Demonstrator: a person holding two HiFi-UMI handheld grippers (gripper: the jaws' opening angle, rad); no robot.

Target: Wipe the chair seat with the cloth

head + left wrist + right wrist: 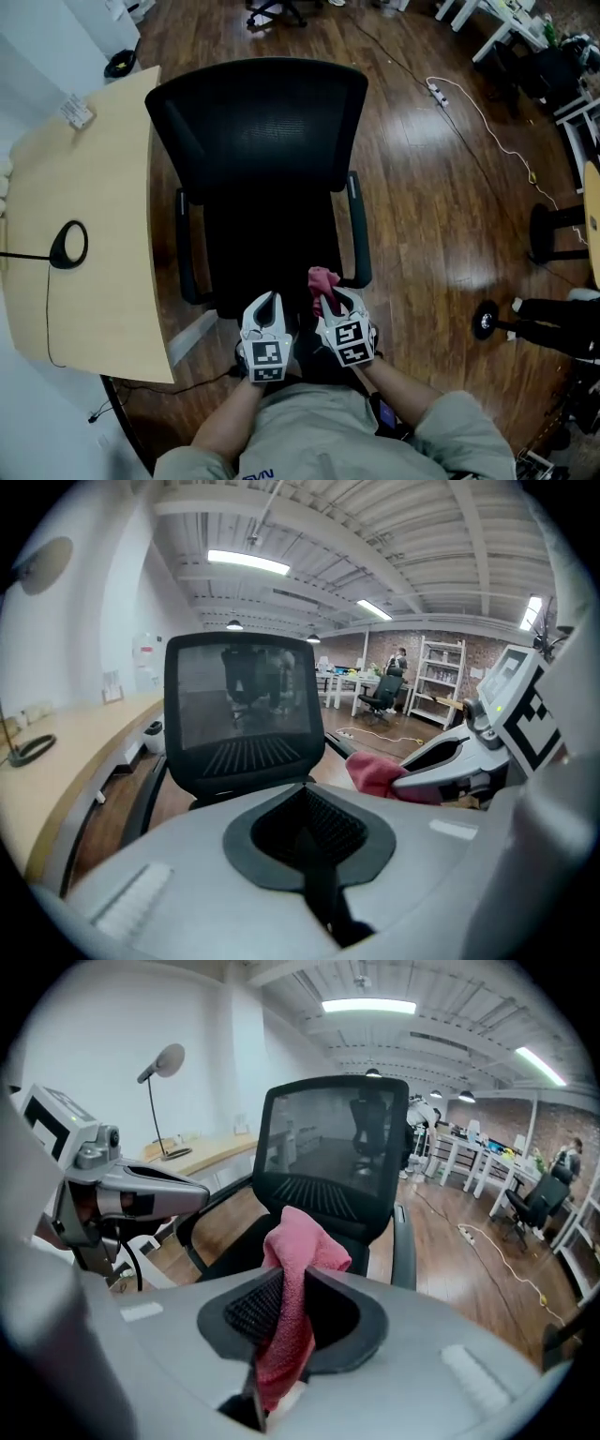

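A black office chair with a mesh back [258, 122] faces me; its dark seat [251, 258] lies just beyond both grippers. My right gripper [328, 298] is shut on a pink cloth [323, 278], which bunches above the jaws over the seat's front right edge. In the right gripper view the cloth [298, 1246] hangs pinched between the black pads of the right gripper [291, 1283], with the chair [337, 1162] behind it. My left gripper [266, 305] sits beside it on the left, jaws together, holding nothing. The left gripper view shows the left gripper [305, 799] shut and empty, with the cloth [373, 772] off to its right.
A light wooden desk [89, 169] runs along the left, with a lamp's round black base [67, 244] on it. The chair's armrests [358, 234] flank the seat. A white cable and power strip [437, 90] lie on the wood floor; another chair's base [553, 230] stands at the right.
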